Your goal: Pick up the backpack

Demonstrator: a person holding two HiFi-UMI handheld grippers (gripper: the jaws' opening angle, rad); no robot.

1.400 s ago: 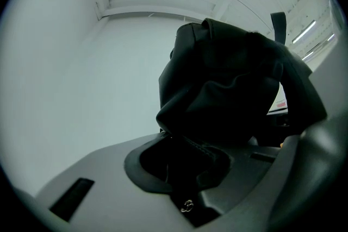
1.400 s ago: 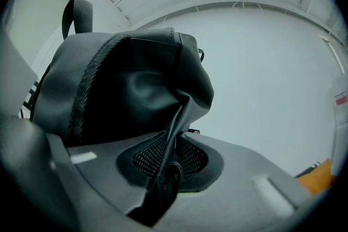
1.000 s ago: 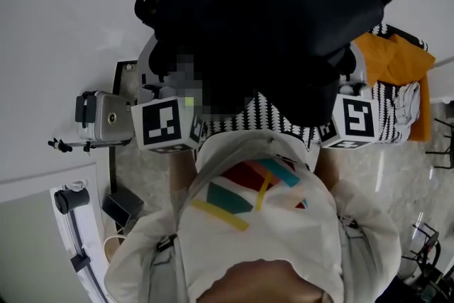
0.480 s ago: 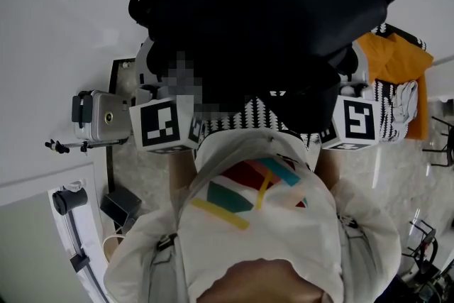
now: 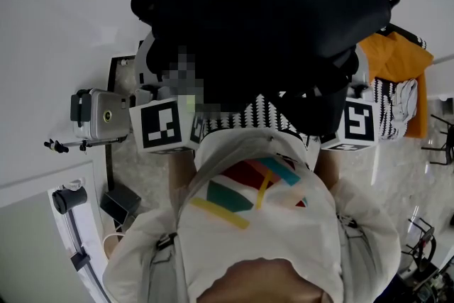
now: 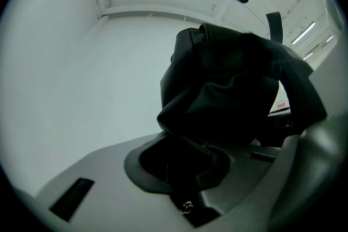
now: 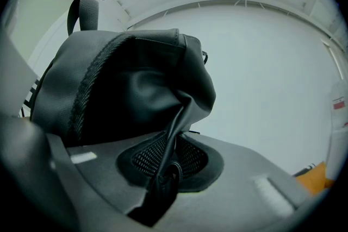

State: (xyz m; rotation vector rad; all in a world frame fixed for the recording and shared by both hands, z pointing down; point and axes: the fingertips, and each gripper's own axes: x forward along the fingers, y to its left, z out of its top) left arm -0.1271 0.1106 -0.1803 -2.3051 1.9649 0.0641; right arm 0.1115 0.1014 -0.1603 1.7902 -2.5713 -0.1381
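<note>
The black backpack (image 5: 269, 18) hangs lifted in front of me, filling the top of the head view between the two marker cubes. The left cube (image 5: 163, 124) and the right cube (image 5: 357, 123) show beneath it; both sets of fingertips are hidden under the bag. In the left gripper view, my left gripper (image 6: 185, 157) is shut on a bunch of the backpack's (image 6: 234, 89) black fabric, with a small zipper ring (image 6: 187, 207) dangling below. My right gripper (image 7: 167, 157) pinches a fold of the backpack (image 7: 130, 84) that runs down between its mesh-faced pads.
An orange cloth (image 5: 394, 60) and a black-and-white patterned cloth (image 5: 397, 101) lie at the right on the speckled surface (image 5: 142, 167). A silver device (image 5: 99, 117) on a small stand sits at the left. A pale wall (image 6: 81, 73) stands behind the bag.
The backpack has sagged slightly, and its lower edge now covers the top of the right marker cube. Both grippers keep their hold and place.
</note>
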